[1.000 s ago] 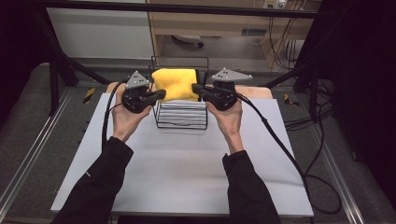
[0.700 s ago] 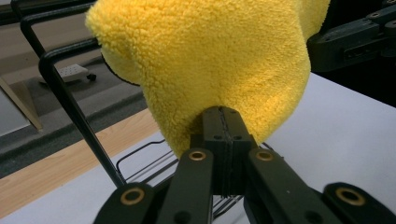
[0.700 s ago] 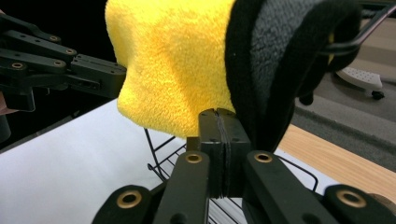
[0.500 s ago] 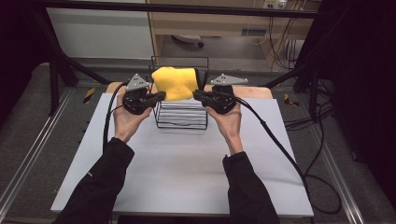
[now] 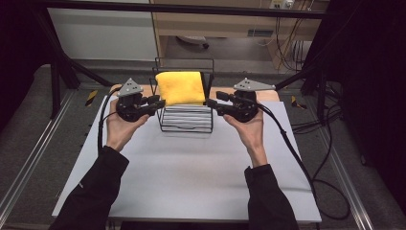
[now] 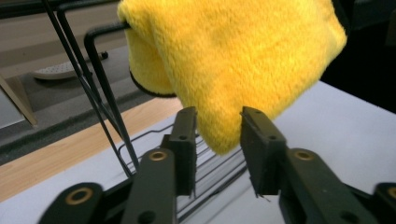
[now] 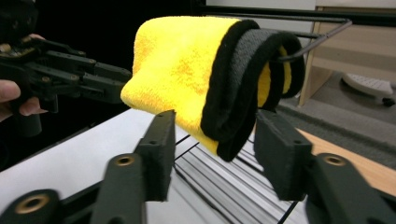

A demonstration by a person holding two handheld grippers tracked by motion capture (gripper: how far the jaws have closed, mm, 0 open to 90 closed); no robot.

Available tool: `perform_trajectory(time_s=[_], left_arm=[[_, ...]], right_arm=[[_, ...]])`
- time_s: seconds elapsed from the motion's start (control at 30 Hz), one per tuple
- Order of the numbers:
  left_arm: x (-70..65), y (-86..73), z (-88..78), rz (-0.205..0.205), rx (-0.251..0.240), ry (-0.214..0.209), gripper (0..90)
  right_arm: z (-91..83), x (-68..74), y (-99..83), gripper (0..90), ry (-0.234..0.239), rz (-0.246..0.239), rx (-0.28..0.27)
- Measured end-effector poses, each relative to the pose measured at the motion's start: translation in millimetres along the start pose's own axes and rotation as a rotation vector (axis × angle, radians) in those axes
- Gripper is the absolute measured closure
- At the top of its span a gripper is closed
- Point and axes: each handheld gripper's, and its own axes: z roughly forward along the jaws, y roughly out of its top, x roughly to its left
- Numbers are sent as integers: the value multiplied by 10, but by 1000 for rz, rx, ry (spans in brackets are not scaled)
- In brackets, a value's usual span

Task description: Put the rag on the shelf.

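Cables trail off the right side of the white table (image 5: 191,182), nothing's blocking my approach. Centre of the high view, the black wire rack (image 5: 186,117) has a folded yellow microfiber towel (image 5: 180,87) draped over its top bar. My left gripper (image 5: 155,101) sits at the towel's left edge, jaws apart with the hanging corner between them. My right gripper (image 5: 211,102) is at the black-trimmed right edge, also open. Rack's base is mostly cut off in both gripper views.
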Motion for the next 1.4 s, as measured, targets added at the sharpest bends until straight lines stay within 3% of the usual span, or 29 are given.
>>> perform_trajectory(time_s=[0.17,0.23,0.43,0.67,0.93,1.17,1.4], left_arm=[[-7,-139,-28,12,15,-7,529],[-8,-280,-38,19,29,-14,485],[26,-540,-63,-10,53,-21,315],[33,-789,-128,-21,79,-21,124],[54,-1111,-209,-59,99,-19,71],[30,-1357,-281,-41,124,-28,62],[6,-1537,-300,-22,160,-25,59]], right_arm=[[-98,-51,-78,342,9,28,14],[-137,-69,-121,301,12,35,19],[-229,-114,-259,142,-33,13,62],[-279,-153,-460,43,-45,24,133],[-296,-193,-788,6,-35,41,196],[-326,-244,-1146,6,-10,85,236],[-406,-277,-1468,5,22,82,282]])
